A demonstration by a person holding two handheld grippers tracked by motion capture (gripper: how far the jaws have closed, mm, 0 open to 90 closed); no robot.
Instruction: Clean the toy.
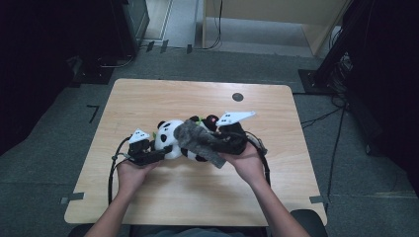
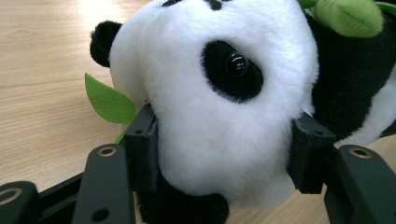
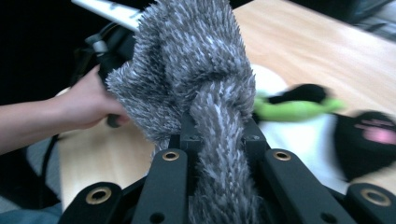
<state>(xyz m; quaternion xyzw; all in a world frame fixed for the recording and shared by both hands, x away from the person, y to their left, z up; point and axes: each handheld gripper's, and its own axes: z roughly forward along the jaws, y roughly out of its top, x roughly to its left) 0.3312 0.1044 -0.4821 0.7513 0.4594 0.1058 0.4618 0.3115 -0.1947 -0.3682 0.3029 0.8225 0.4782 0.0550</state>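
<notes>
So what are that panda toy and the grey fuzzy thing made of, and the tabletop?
The panda toy looks like soft plush: short, dense white and black pile, a glossy, probably plastic eye, and flat green leaves like felt. The grey fuzzy cloth seems a shaggy synthetic fabric with long, spiky fibres, perhaps chenille or microfibre. The tabletop appears to be light wood-grain laminate, smooth and matt, though it could be real wood.

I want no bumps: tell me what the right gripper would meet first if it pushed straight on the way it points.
Probably the toy panda. The right gripper, shut on the grey fuzzy cloth, points over the panda toward the left hand beyond; depth is unclear, so it might pass just above.
</notes>
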